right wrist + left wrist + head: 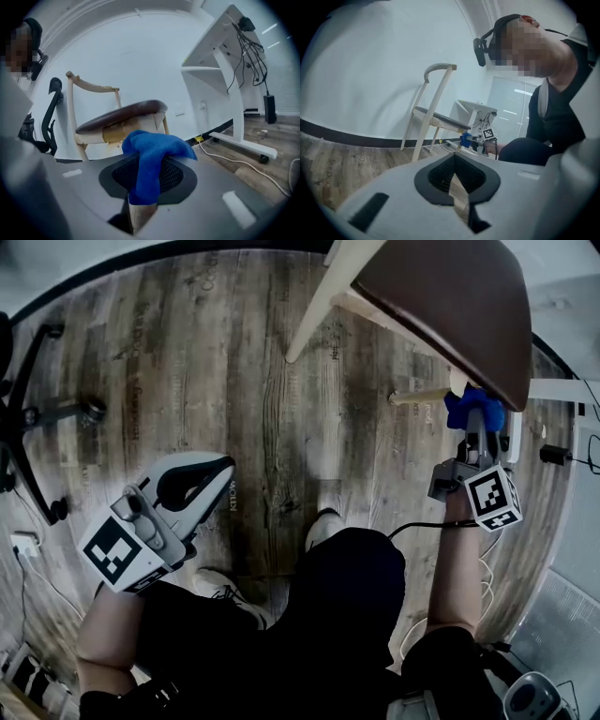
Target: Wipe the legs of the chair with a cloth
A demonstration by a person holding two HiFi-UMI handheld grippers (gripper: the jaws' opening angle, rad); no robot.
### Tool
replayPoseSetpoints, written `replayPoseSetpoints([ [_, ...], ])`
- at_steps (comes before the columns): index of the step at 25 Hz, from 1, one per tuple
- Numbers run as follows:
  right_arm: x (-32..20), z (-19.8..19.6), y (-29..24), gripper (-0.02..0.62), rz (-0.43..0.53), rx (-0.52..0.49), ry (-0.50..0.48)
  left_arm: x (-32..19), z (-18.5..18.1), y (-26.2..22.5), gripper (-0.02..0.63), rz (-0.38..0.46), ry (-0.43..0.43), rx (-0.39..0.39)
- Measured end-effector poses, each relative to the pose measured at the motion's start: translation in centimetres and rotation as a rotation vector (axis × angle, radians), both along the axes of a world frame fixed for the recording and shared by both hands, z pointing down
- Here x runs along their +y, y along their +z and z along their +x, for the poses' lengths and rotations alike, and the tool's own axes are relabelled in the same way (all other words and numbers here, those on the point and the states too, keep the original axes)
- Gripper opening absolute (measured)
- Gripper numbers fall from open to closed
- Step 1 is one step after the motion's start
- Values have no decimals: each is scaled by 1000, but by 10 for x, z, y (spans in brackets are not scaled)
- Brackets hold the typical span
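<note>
Currently clamping blue cloth (152,150) in right gripper (143,187), just beside upper end of nearest chair leg (422,396), long axis slanting away down to floor (234,352); holding left gripper (457,187) closed, empty, well apart

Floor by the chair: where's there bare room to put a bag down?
Open boards lie between the office chair base and the chair's pale leg, ahead of the left gripper. The right side is crowded: the right gripper with blue cloth, desk foot and cables.
</note>
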State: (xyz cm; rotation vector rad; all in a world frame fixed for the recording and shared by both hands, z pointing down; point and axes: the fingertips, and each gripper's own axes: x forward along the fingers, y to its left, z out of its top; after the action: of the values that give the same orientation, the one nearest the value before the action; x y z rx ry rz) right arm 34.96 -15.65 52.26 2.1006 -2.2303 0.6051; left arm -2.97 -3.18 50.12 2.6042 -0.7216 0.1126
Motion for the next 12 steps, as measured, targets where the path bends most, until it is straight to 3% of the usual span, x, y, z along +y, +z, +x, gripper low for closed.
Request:
replayPoseSetpoints([
  [12,-5,2,125,101,-208,-50,-8,1,5,12,8,-32,-5,-28],
])
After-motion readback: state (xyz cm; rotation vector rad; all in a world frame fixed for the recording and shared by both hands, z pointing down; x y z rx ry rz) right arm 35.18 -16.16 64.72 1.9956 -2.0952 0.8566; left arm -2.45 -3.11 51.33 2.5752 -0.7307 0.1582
